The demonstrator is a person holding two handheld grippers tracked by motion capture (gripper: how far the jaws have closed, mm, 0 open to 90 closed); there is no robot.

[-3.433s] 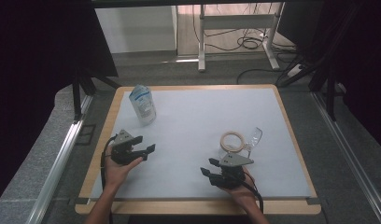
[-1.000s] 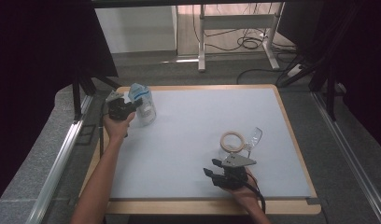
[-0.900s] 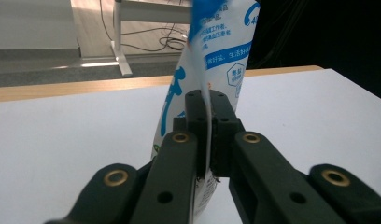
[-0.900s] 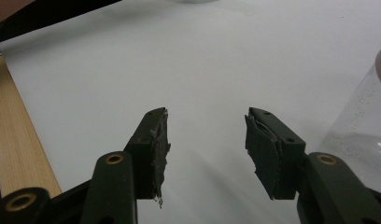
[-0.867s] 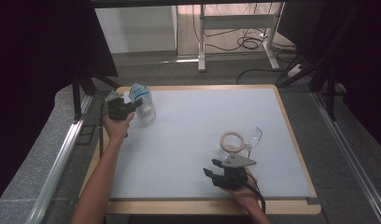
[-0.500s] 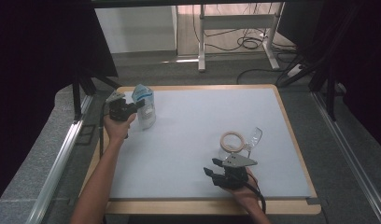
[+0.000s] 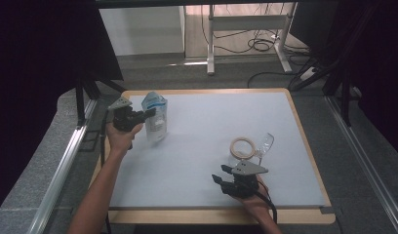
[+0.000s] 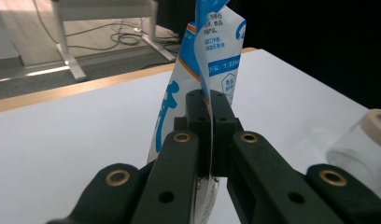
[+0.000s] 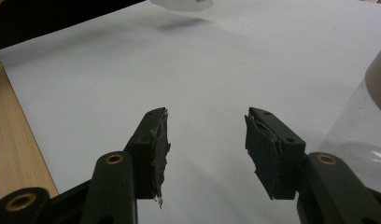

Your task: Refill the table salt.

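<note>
Left gripper view: fingers [image 8: 210, 122] pinch the upright pouch [image 8: 212, 56], top edge up.

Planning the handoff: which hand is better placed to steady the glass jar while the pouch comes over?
Right. Its tongs hang open and empty just short of the glass jar. The left tongs are shut on the blue-and-white pouch at the table's far left.

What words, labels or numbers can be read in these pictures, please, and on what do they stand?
Pouch, held by the left gripper: blue Chinese print near the top and beside a small house-shaped sign; too small and blurred to quote.
Pouch, lower: part of one large blue character, cut off by the fold.
Glass jar: no text to be seen.
</note>
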